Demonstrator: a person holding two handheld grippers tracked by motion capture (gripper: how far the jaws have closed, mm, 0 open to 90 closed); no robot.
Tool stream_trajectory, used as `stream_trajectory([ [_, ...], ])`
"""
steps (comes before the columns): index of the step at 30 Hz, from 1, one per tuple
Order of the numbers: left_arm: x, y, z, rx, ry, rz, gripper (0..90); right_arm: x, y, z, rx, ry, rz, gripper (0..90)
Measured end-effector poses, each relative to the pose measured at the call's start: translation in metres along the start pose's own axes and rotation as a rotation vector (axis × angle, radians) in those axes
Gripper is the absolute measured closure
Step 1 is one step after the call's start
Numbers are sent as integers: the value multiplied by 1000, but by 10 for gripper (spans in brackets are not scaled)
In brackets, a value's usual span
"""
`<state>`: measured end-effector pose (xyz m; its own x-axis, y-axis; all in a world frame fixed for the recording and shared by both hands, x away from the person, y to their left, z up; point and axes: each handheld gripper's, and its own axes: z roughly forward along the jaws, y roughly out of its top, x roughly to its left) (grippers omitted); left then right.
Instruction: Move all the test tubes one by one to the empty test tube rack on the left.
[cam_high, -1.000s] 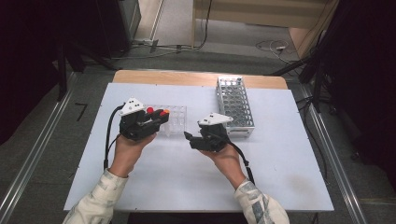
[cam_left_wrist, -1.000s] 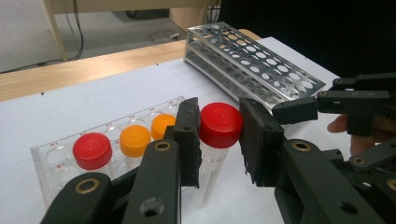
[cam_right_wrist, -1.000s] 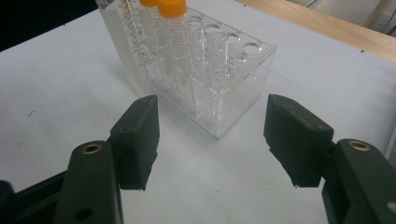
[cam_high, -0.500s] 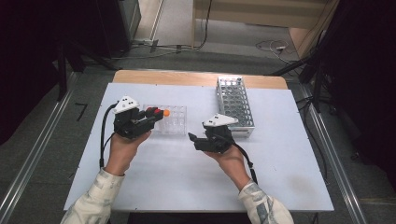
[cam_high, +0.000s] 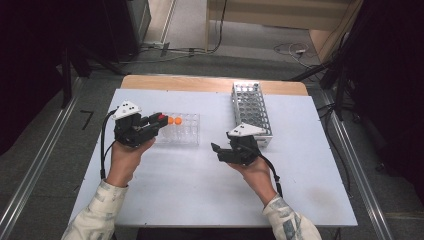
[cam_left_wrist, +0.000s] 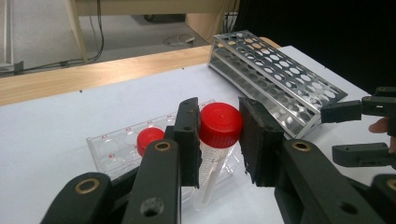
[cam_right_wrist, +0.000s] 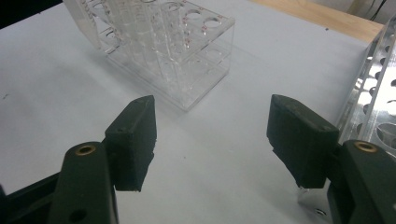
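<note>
My left gripper (cam_high: 159, 121) is shut on a clear tube with a red cap (cam_left_wrist: 220, 123), held upright at the left end of the clear plastic rack (cam_high: 186, 130). One more tube with a red-orange cap (cam_left_wrist: 149, 139) stands in that rack. My right gripper (cam_high: 216, 152) hovers open over bare table to the right of the clear rack (cam_right_wrist: 187, 56), jaws pointing left with nothing between them. The left gripper view also catches the right gripper (cam_left_wrist: 355, 130) at its right edge.
A metal tube rack (cam_high: 251, 111) with several empty holes stands at the back right, close to my right gripper, and its edge (cam_right_wrist: 373, 102) is just beside the right jaw. The white table top (cam_high: 200, 200) ends in a wooden strip at the back.
My left gripper has drawn slightly left with the red-capped tube. My right gripper has drifted to the right and a little nearer, away from the clear rack.
</note>
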<state>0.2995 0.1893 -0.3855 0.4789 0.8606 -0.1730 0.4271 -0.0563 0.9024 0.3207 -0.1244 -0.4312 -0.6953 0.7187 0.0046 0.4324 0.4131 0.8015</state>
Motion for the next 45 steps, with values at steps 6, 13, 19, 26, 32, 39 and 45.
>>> stream_trajectory([
  [6,5,2,-3,1,12,-10,698,-4,-3,-4,-4,-8,4,315],
  [13,8,4,-5,-1,28,-7,698,-12,-6,-10,-5,-19,14,315],
  [19,11,6,-6,-2,43,-5,698,-18,-10,-15,-4,-31,18,315],
  [26,16,9,-11,-14,55,-14,698,-26,-16,-20,5,-51,29,315],
  [32,19,12,-15,-24,71,-13,698,-33,-20,-27,1,-66,47,315],
  [39,22,17,-16,-34,102,-11,698,-41,-25,-34,0,-83,57,315],
  [45,28,18,-12,-35,122,-21,698,-46,-28,-39,-3,-92,69,315],
])
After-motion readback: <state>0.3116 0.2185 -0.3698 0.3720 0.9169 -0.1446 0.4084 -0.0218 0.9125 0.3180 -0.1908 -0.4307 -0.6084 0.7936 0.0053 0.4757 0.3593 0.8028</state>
